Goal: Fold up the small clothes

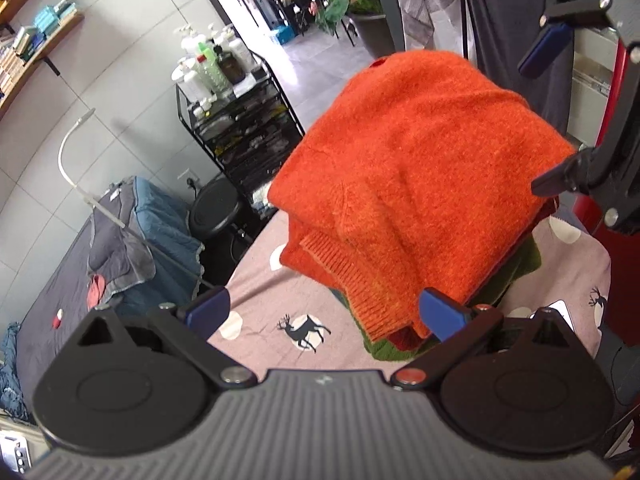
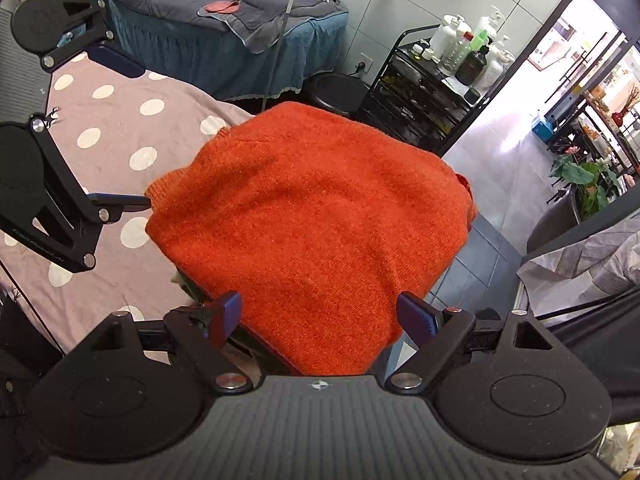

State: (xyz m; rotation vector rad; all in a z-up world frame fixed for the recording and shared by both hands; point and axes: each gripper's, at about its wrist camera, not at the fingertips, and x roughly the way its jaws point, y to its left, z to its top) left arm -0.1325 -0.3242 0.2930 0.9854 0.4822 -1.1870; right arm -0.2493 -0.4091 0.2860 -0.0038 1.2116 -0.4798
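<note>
An orange knitted sweater [image 1: 416, 184] is lying folded on top of a small pile of clothes; under it a green garment [image 1: 516, 268] and a dark red one are showing at the edges. The pile is sitting on a counter covered with a mauve cloth [image 1: 280, 276] that is carrying white dots and deer figures; it is close to the far corner of this counter. The knit is looking fuzzy, with a ribbed hem at one folded edge and soft wrinkles over the top.

The left gripper [image 1: 324, 310] is hovering near the pile with its jaws standing wide apart and holding nothing; the right gripper [image 2: 320, 316] is likewise wide open and empty, its blue fingers [image 2: 226, 316] flanking the nearest sweater edge.

The left wrist view is showing the ribbed hem, the lower garments and wall shelves with books [image 1: 24, 36]; the right wrist view is showing the sweater's broad upper face and the neck edge.

In the right wrist view the sweater's long axis is running from lower right to upper left.
</note>
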